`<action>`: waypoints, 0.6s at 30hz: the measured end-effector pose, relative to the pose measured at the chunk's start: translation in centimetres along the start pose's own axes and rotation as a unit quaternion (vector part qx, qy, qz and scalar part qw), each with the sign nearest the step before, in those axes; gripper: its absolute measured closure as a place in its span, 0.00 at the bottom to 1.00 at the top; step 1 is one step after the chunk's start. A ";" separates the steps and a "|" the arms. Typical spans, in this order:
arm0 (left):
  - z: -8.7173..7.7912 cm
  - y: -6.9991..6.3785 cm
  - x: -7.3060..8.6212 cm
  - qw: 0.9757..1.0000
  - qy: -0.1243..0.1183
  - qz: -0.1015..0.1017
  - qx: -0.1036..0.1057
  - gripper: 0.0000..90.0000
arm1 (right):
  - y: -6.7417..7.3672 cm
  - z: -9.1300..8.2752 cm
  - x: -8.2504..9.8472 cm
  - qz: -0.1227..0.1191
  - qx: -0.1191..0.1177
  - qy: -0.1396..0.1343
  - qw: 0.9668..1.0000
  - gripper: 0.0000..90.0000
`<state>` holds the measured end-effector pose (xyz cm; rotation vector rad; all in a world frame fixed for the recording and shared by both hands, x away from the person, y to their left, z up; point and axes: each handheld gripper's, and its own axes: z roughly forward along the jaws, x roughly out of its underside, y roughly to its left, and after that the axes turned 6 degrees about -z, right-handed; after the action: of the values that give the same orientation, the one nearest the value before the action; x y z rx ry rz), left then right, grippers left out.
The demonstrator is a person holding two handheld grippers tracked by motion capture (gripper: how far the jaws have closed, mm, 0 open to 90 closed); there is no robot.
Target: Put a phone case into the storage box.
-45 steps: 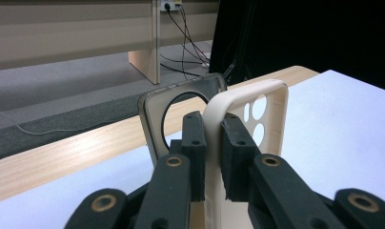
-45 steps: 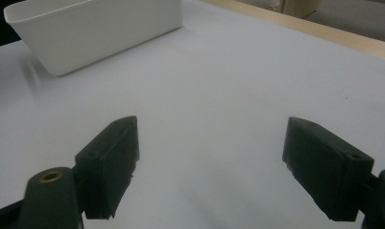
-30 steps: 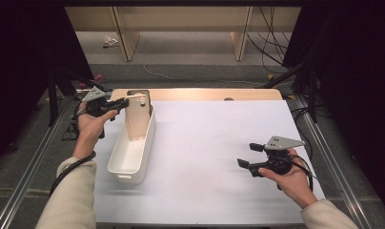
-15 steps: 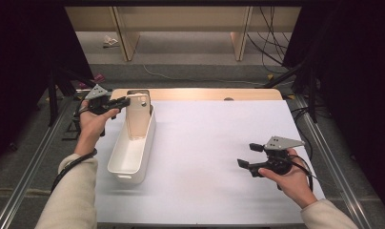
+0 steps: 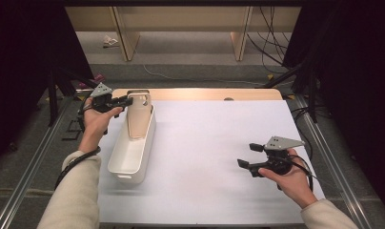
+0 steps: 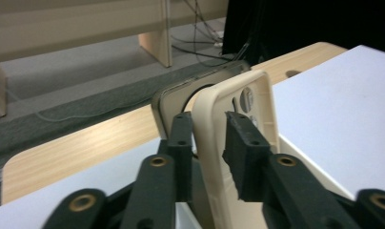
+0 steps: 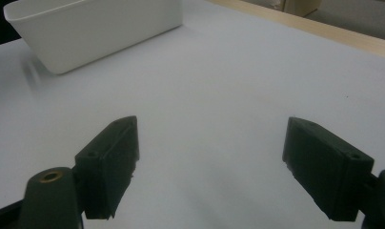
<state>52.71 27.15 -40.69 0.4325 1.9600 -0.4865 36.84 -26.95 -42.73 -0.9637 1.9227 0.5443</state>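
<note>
A beige phone case [image 5: 139,119] stands upright at the far end of the long white bin [image 5: 128,164], at the table's left. A second case with a dark rim [image 6: 170,98] stands just behind it. My left gripper [image 5: 128,101] reaches in from the left at the beige case's top. Seen from the left gripper view, the beige case's [image 6: 257,90] rim sits between the jaws of the left gripper [image 6: 207,138]. Those jaws have just been opening and stand open, loose around the rim. My right gripper [image 5: 248,155] hovers open over the white tabletop at the right, with nothing between the jaws of the right gripper [image 7: 209,157].
The white table surface [image 5: 219,138] has a wooden strip [image 5: 205,94] along its far edge. Metal rails run along both sides. Beyond the table lie the floor, wooden furniture legs and cables. The white bin [image 7: 86,28] shows far off in the right gripper view.
The left hand has shifted very slightly at the case's top. The case still stands in the bin. The right hand has kept still.
</note>
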 end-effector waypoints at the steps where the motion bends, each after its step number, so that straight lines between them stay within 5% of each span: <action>1: 0.0 -0.1 0.0 1.000 0.003 0.001 -0.005 0.74 | 0.0 0.0 0.0 0.000 0.000 0.000 1.000 0.23; 7: 0.0 -0.4 -0.5 0.999 0.014 0.009 -0.034 0.62 | 0.0 0.0 0.0 0.000 0.000 0.000 1.000 0.23; 18: -0.6 -0.7 -1.3 0.999 0.007 0.009 -0.046 0.55 | 0.0 0.0 0.0 0.000 -0.001 0.000 1.000 0.23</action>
<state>52.43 26.71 -39.17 0.3951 1.9828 -0.3812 36.82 -26.93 -42.72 -0.9640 1.9230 0.5462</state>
